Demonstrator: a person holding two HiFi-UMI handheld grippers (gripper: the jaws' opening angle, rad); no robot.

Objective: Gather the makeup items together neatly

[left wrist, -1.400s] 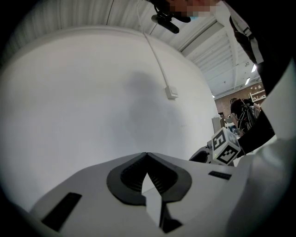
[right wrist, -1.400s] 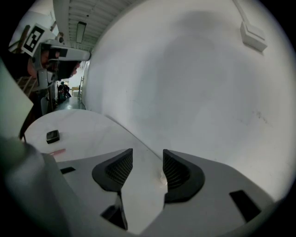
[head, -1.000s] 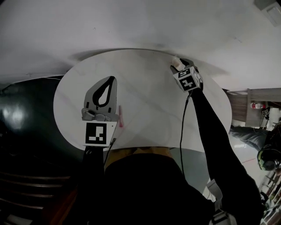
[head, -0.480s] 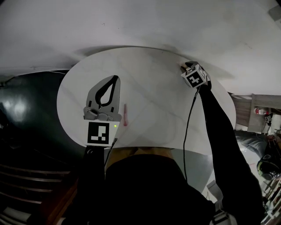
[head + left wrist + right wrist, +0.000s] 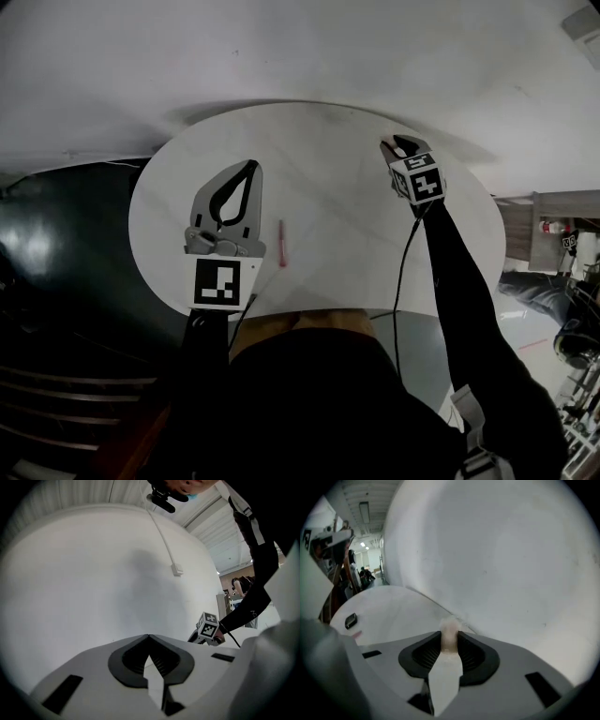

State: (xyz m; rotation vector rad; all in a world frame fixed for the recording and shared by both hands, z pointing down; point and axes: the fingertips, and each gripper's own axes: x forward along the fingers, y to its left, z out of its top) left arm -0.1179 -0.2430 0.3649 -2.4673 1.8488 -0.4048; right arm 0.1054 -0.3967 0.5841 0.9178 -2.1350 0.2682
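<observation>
Up at the upper right of the head view, the right gripper (image 5: 394,148) sits near the far rim of the round white tabletop (image 5: 328,141). Its fingers have just been closing, and they're clamped now on a small pale cream makeup piece (image 5: 450,629). In the right gripper view that piece stands dead centre, pinched between the two dark pads, its fuzzy top poking out just past the fingertips. Sponge or brush head? Too blurred to call, and whether it's clear of the tabletop can't be told either.

It looks soft and very light, the sort of thing that squashes rather than slips. A gentle squeeze across its middle, as here, should carry it, while a hard pinch would only deform it.

Over at the left centre of the head view, the left gripper (image 5: 246,173) hovers above the tabletop with its fingers together and nothing between them.

Just to its right, at lower centre, lies a slim pink stick (image 5: 281,244), flat on the tabletop. It lies beside those fingers, not between them, and well apart from the right gripper's catch. That one looks stiff, thin and light, likely to roll or skid if nudged, so the mid-shaft, taken crosswise, is the place to grip it
</observation>
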